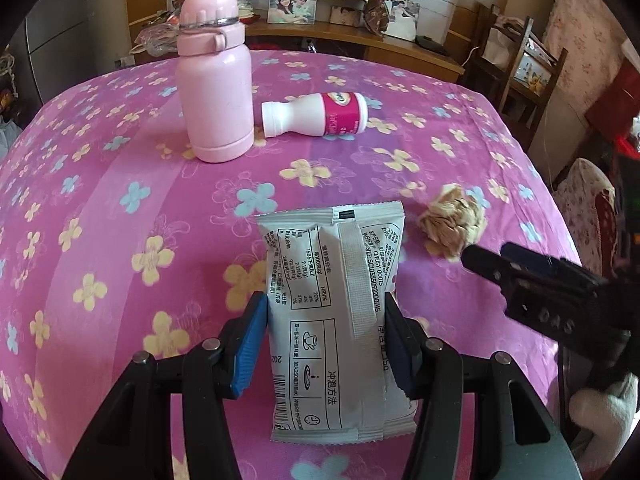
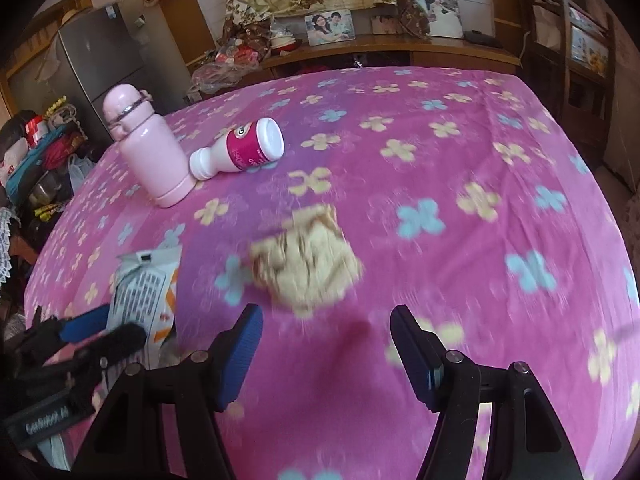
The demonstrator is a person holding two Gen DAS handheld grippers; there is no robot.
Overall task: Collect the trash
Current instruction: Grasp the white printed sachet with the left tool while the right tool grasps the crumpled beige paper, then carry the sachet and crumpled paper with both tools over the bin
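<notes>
Pink flowered cloth (image 2: 460,152) covers the whole table, and most of it ahead of and to the right of the right gripper (image 2: 326,320) lies bare out to the far edge, where a wooden shelf begins. Its jaws stand partly apart with nothing between them; the crumpled tan paper ball (image 2: 308,260) sits just ahead of the fingertips, a little toward the left one, blurred and apart from both pads.

The left gripper (image 1: 326,312) is closed on a white printed sachet (image 1: 336,280), its blue pads (image 1: 250,344) pressing the packet's two long edges. The sachet's long axis runs straight along the fingers, one sealed end toward the camera and the other pointing away past the fingertips.

Farther ahead of the left gripper, a pink flask (image 1: 214,80) stands upright, and just to its right a small white bottle with a magenta label (image 1: 316,114) lies on its side, long axis crosswise, neck toward the flask. The paper ball (image 1: 452,222) lies ahead and to the right of the left gripper, the right gripper's black fingertip (image 1: 476,258) almost at it.
</notes>
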